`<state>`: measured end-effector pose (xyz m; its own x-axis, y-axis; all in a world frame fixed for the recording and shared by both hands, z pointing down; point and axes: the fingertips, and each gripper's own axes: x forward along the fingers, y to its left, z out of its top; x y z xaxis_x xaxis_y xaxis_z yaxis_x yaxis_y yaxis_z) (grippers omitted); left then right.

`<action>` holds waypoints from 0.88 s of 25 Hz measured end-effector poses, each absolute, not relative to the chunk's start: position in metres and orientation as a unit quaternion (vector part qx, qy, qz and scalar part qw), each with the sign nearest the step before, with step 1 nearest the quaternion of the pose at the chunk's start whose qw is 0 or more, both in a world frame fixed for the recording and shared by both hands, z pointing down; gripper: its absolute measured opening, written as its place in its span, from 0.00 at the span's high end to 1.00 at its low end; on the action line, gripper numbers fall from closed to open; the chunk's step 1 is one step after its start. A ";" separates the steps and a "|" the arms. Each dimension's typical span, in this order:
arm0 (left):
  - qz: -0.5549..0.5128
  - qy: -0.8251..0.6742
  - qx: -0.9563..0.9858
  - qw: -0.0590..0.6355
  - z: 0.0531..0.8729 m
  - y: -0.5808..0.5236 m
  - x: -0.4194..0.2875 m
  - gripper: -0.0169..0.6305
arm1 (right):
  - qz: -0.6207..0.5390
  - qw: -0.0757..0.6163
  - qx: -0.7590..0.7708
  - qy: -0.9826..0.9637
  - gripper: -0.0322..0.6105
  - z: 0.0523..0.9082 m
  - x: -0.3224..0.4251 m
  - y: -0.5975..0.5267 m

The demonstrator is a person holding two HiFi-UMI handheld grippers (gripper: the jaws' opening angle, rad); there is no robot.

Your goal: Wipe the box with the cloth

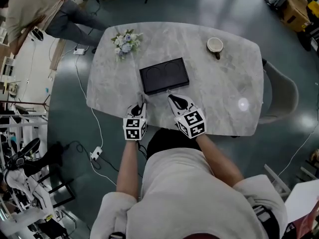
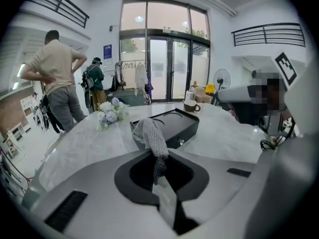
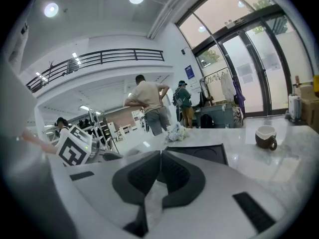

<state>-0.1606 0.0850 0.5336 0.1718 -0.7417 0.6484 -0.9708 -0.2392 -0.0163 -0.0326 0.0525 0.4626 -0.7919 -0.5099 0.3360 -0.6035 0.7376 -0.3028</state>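
A flat black box point(image 1: 164, 76) with two round recesses in its lid lies in the middle of the marble table point(image 1: 234, 88). My left gripper point(image 1: 141, 102) hovers at the box's near left corner, shut on a grey knitted cloth point(image 2: 151, 136). The cloth sticks up out of the jaws, in front of the box point(image 2: 174, 126). My right gripper point(image 1: 172, 99) is beside it at the box's near edge, shut with nothing in it. In the right gripper view its jaws point(image 3: 160, 156) meet, with the box point(image 3: 205, 153) just beyond them.
A small bunch of pale flowers point(image 1: 125, 41) lies at the table's far left and a cup point(image 1: 215, 45) stands at the far right. A grey chair point(image 1: 282, 96) sits at the right side. A person point(image 1: 45, 11) stands beyond the far left corner. Cables and a power strip point(image 1: 95, 153) lie on the floor at the left.
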 end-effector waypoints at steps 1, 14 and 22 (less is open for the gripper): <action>0.266 -0.587 0.738 0.199 0.522 0.087 -0.158 0.92 | 0.197 0.107 0.311 -0.923 0.90 0.456 -0.030 0.052; 0.100 -0.636 0.743 0.182 0.394 0.145 -0.127 0.92 | 0.109 0.079 0.396 -0.909 0.90 0.375 -0.017 0.089; 0.067 -0.635 0.761 0.115 0.338 0.196 -0.133 0.92 | 0.024 0.091 0.395 -0.914 0.90 0.320 -0.028 0.133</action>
